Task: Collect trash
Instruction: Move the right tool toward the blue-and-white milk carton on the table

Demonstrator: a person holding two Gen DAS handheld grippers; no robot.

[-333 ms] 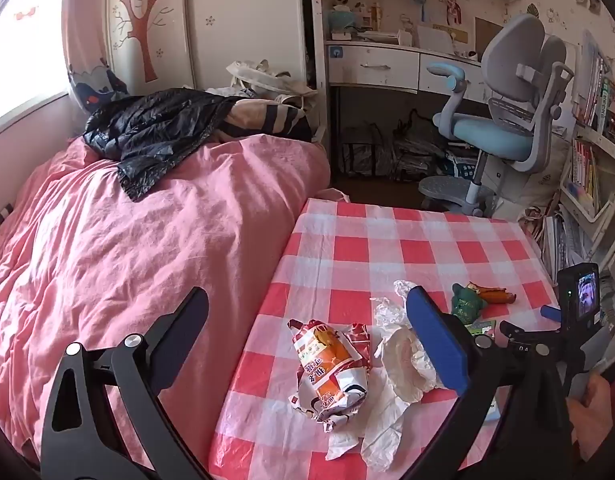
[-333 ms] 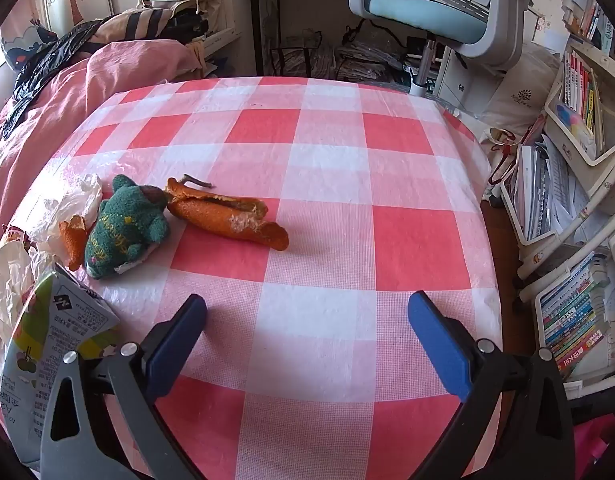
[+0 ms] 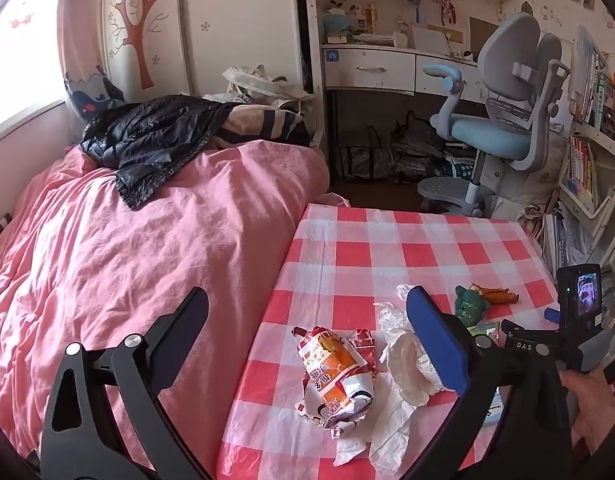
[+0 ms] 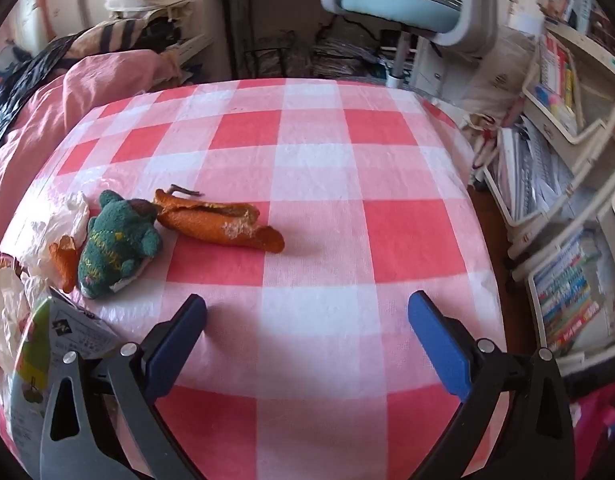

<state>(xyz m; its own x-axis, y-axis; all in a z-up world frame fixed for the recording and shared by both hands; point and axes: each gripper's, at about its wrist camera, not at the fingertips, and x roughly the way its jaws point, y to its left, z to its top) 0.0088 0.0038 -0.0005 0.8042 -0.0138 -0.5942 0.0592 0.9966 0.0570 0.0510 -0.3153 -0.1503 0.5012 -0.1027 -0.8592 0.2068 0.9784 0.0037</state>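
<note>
A crumpled red and orange snack wrapper (image 3: 337,376) lies near the front left of the checked table (image 3: 407,240), with white crumpled paper (image 3: 403,364) beside it. My left gripper (image 3: 307,320) hangs open above them, nothing between its fingers. In the right wrist view an orange peel (image 4: 219,222), a green knitted toy (image 4: 115,242), a smaller peel piece (image 4: 65,260) and a drink carton (image 4: 47,356) lie at the left. My right gripper (image 4: 307,320) stands open over bare cloth, right of them. The other gripper (image 3: 547,344) shows in the left view, held by a hand (image 3: 591,408).
A bed with a pink cover (image 3: 147,240) and a black jacket (image 3: 155,140) adjoins the table's left side. Behind the table stand a grey and blue desk chair (image 3: 503,128) and a desk (image 3: 371,68). Bookshelves (image 4: 567,200) line the right side.
The right wrist view has shifted a little, with the peel and toy now sitting slightly lower and right. The left view is unchanged.
</note>
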